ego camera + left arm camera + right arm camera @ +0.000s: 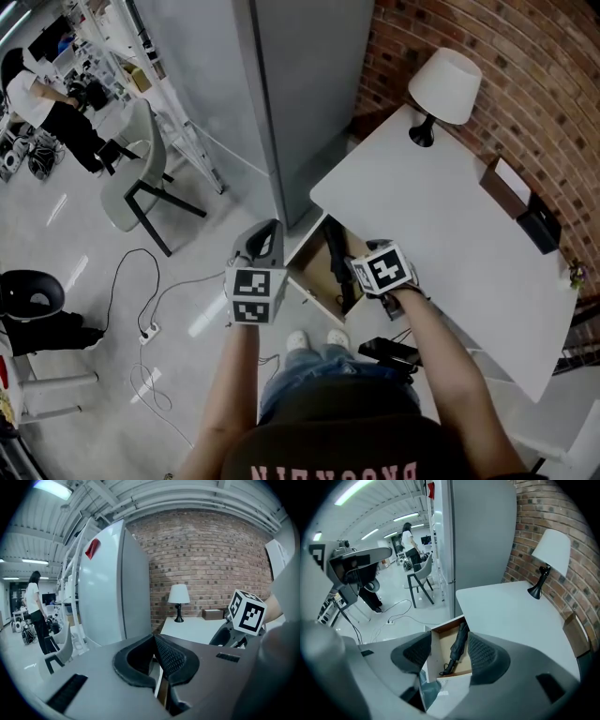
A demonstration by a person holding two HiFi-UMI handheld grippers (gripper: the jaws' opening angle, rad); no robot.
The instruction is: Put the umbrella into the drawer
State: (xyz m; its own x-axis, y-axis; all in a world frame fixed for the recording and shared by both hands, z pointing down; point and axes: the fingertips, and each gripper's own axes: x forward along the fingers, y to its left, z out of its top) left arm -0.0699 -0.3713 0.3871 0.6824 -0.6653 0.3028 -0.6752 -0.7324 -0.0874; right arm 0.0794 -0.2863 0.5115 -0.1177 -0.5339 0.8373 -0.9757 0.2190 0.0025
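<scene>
OK, fridge (309, 94): tall grey block, upper middle of head view; just background.
Worktop (441, 216): white, right of centre against the brick wall. Its drawer opens at the lower-left edge.
Drawer (317, 274): pulled out at frame centre, between the two claws. Open so the load can drop in from above.
Umbrella (458, 646): folded, black, lying lengthwise inside the drawer with its handle toward the person. Only the long axis fits it.
Right claw (450, 644): spread, nothing pinched, tilted down over the drawer. The umbrella shows through the gap, well below the pads; reads as let go.
Left claw (154, 639): pads pressed together, empty, roughly level beside the drawer. Likely spare for pushing the drawer shut.
</scene>
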